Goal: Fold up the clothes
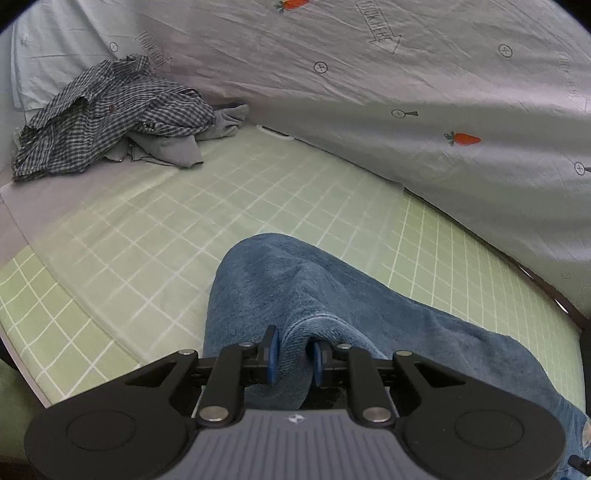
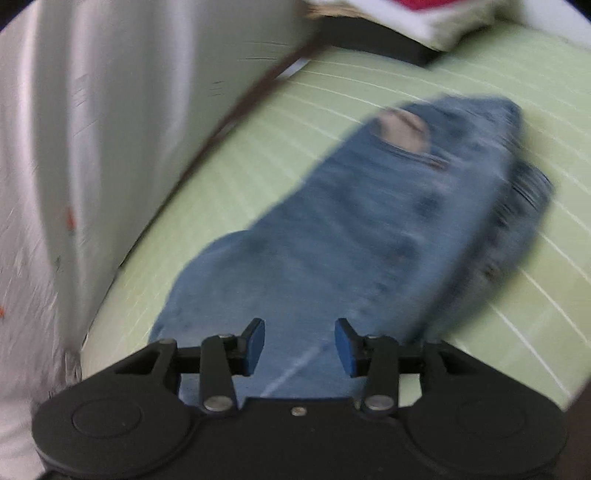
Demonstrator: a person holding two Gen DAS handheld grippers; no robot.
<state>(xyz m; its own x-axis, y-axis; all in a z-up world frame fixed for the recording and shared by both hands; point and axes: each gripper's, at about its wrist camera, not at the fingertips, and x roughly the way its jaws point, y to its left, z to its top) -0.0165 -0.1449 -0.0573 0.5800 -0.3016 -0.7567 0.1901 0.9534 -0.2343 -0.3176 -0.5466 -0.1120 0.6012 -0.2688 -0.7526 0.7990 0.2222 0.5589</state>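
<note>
Left gripper (image 1: 293, 356) is clamped on a raised fold of the blue jeans (image 1: 332, 302), its two blue pads (image 1: 272, 354) pinching the hemmed denim edge between them. From that pinch the one pair of jeans spreads away over the green checked sheet (image 1: 166, 240), bunched into a hump just ahead of the fingers and trailing off to the right.

Right gripper (image 2: 299, 347) has its jaws parted, with two blue pads (image 2: 256, 345) standing well apart over the denim and neither seen pressing on it. That view is blurred; the jeans (image 2: 369, 229) lie lengthways on the green sheet (image 2: 258, 166), with a pale patch near the far end.

Farther out in the left wrist view lies one heap of clothes: a dark checked shirt (image 1: 107, 114) crumpled on top of a grey garment (image 1: 177, 147), at the far left of the bed. One pale quilt (image 1: 406, 92) printed with carrots runs along the far side, touching the heap. In the right wrist view a white and pink thing (image 2: 424, 18) sits at the top edge, too blurred to name
</note>
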